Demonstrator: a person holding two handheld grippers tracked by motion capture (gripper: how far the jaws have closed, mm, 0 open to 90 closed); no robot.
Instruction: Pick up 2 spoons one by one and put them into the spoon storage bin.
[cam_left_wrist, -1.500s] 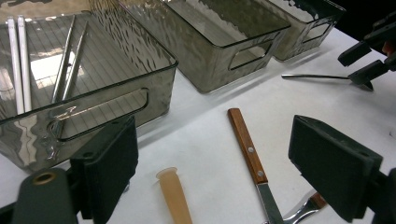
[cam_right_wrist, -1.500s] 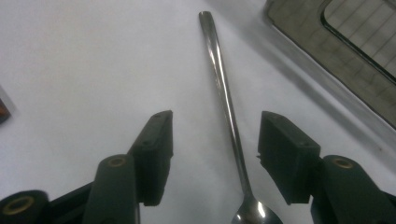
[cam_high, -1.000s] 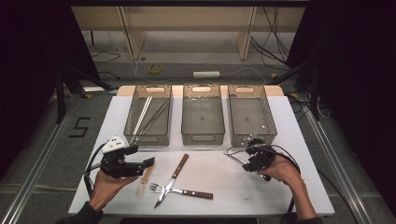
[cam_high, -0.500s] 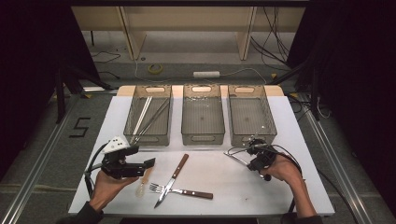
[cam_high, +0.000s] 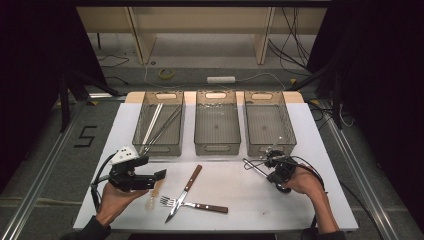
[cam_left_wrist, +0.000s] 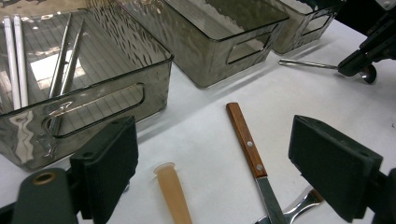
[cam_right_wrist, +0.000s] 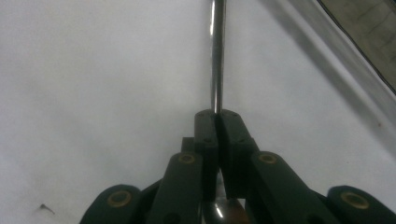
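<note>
White desk in dark room, cables on floor. Three clear bins far side. Right hand-held gripper just closed, clenching metal spoon near right bin. Left hand-held gripper released beside one knife, one fork.

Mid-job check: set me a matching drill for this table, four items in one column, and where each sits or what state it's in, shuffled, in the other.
Items
1. metal spoon
2. wooden-handled knife
3. chopsticks
4. left gripper

Places or states
A. inside the left bin
B. jaws open, over the beige handle
C. pinched by its handle in the right gripper, whose jaws have just closed on it
D. flat on the white table, crossing the fork

Pairs: 1-C, 2-D, 3-A, 4-B
</note>
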